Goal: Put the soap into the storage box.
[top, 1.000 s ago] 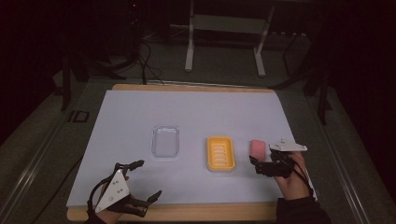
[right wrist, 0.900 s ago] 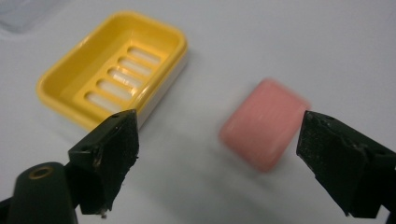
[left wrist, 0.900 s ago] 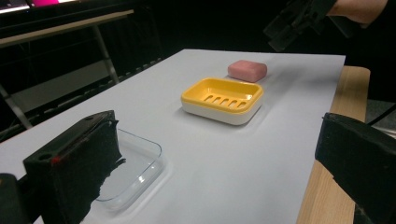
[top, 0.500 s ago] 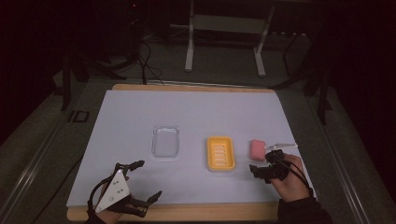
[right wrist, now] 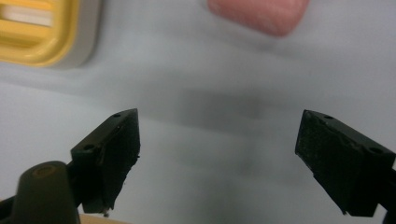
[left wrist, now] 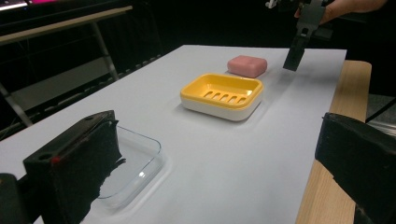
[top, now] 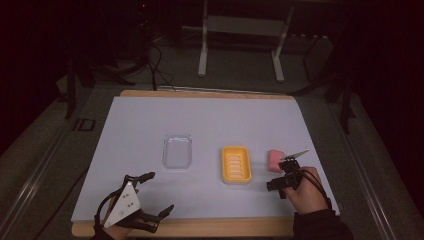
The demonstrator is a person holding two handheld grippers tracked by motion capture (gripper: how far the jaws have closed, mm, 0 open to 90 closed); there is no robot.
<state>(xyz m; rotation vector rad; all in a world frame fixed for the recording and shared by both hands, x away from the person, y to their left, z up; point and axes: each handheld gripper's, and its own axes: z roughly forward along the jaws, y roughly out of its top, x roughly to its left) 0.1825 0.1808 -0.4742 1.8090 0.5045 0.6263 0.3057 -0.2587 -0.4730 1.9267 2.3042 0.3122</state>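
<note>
White counter (top: 150, 125) carries a rounded pink soap (top: 274, 160); your right tongs (right wrist: 217, 158) and left tongs (top: 159, 192) gape wide, empty.

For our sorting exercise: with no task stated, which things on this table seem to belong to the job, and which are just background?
Likely in the job:
- pink rounded soap bar
- yellow slotted soap dish
- clear plastic tray
- right gripper, open, near the soap
- left gripper, open

Background:
- metal stand legs
- floor cables
</note>
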